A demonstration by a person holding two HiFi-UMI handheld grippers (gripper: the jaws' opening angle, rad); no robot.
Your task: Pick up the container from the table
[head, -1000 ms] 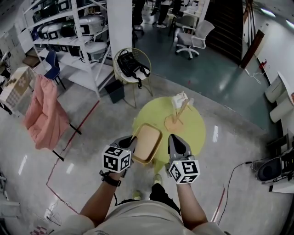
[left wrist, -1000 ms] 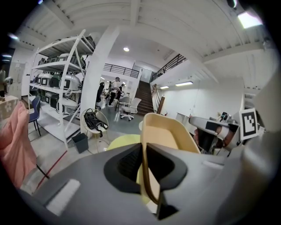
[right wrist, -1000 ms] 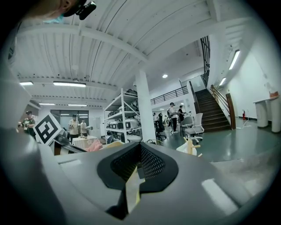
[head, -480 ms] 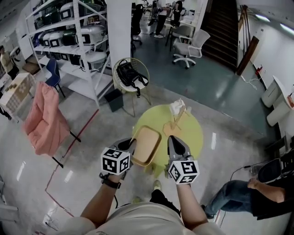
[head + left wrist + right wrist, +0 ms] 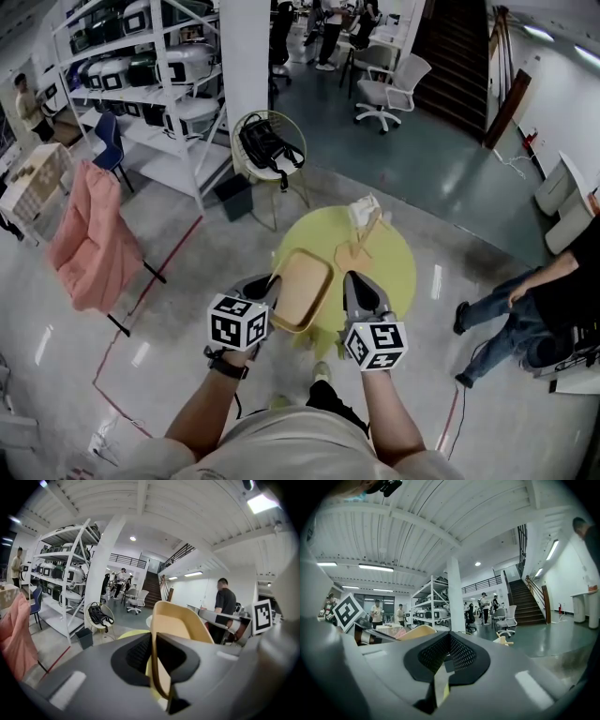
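Yellow round table [image 5: 394, 258] sits below me. Over its near edge hangs the tan container [image 5: 302, 289], its rim pinched between my left gripper's [image 5: 267, 286] jaws. My right gripper [image 5: 355, 284], above that same edge, is closed on nothing.

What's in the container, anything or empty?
Empty. The container shows a bare tan inside in the head view and the left gripper view; the left claw is shut on its rim.

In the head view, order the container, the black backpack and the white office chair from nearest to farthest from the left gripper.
1. The container, clamped in the left gripper.
2. The black backpack, straight ahead, past the table.
3. The white office chair, far ahead, rightward.
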